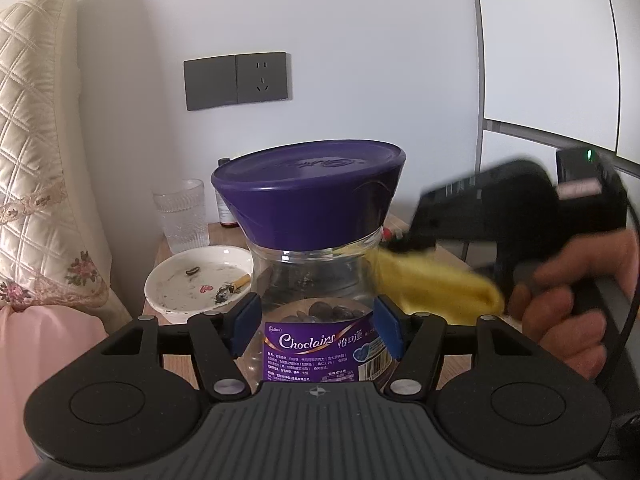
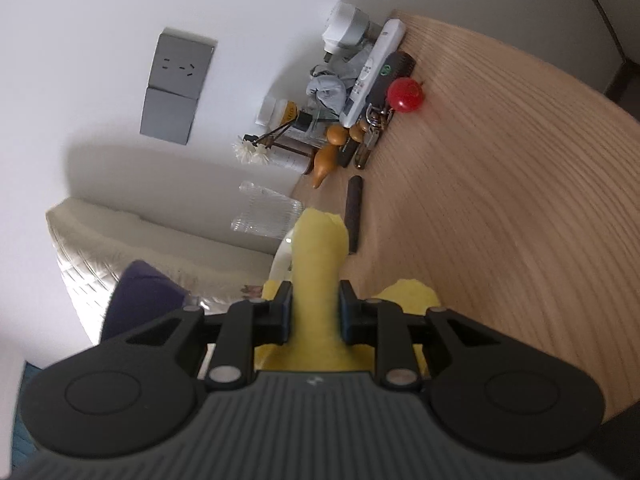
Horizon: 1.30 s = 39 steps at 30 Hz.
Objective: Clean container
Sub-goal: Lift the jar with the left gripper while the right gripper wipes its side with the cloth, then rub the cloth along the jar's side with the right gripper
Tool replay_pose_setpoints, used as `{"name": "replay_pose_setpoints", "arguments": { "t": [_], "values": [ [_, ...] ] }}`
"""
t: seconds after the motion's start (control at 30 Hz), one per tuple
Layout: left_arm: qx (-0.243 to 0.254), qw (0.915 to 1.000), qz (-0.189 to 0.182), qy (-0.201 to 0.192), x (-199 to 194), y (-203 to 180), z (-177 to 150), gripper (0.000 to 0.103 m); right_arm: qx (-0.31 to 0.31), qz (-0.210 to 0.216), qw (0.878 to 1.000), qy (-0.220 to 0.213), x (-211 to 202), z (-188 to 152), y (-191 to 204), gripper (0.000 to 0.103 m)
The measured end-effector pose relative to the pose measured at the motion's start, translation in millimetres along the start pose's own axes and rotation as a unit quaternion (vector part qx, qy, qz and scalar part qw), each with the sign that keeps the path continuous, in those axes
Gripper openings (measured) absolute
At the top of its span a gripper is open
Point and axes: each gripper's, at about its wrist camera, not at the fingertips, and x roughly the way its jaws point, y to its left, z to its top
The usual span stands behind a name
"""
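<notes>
Two hand-held grippers are at work. My left hand-held gripper (image 1: 316, 322) is clamped on the clear plastic jar (image 1: 316, 304), its blue pads (image 1: 244, 322) pressing on either side of the body just above the purple Choclairs label (image 1: 326, 354). The jar stands upright in the centre of the left wrist view, filling the lower middle of the frame, with its purple lid (image 1: 310, 196) on and dark pieces visible inside. To the right of the jar, my right hand (image 1: 568, 308) holds the other tool, blurred, with the yellow cloth (image 1: 436, 286) touching the jar's shoulder just under the lid.

In the right wrist view, my right hand-held gripper (image 2: 314, 312) is closed tight on that yellow cloth (image 2: 318, 256), a narrow fold of it standing up between the pads and more bunched below them. The purple lid (image 2: 140, 296) shows at the lower left of that frame.

Left of the jar on the wooden desk (image 2: 500, 200) sits a white bowl (image 1: 198, 282) holding a cigarette butt, with a ribbed glass (image 1: 182, 214) behind it.
</notes>
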Motion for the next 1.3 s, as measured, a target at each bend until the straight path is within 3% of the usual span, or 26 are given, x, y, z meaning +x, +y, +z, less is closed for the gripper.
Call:
{"name": "replay_pose_setpoints", "arguments": {
  "t": [0.17,0.37,0.6,0.8,1.0,1.2,1.3],
  "values": [
    [0.000,1.0000,0.001,-0.002,-1,0,-1,0.066,0.014,0.048,0.999,-0.015,-4,-3,11,0.025],
    [-0.002,1.0000,0.001,0.001,-1,-2,-2,0.066,0.034,0.006,0.999,-0.005,-6,-4,-13,0.025],
    [0.002,1.0000,0.008,0.004,0,-4,-2,0.066,0.018,0.064,0.998,0.006,-1,5,4,0.025],
    [0.003,0.9999,0.010,0.007,0,-5,-1,0.066,0.034,0.034,0.999,0.021,7,8,-21,0.026],
    [0.008,0.9997,0.019,0.009,1,-10,-1,0.067,-0.021,0.092,0.994,0.048,16,24,9,0.025],
    [0.014,0.9995,0.027,0.012,1,-14,-2,0.067,0.007,0.049,0.997,0.067,29,26,-25,0.026],
    [0.018,0.9993,0.031,0.013,1,-17,-3,0.067,0.008,0.070,0.994,0.084,32,31,-23,0.026]
  ]
}}
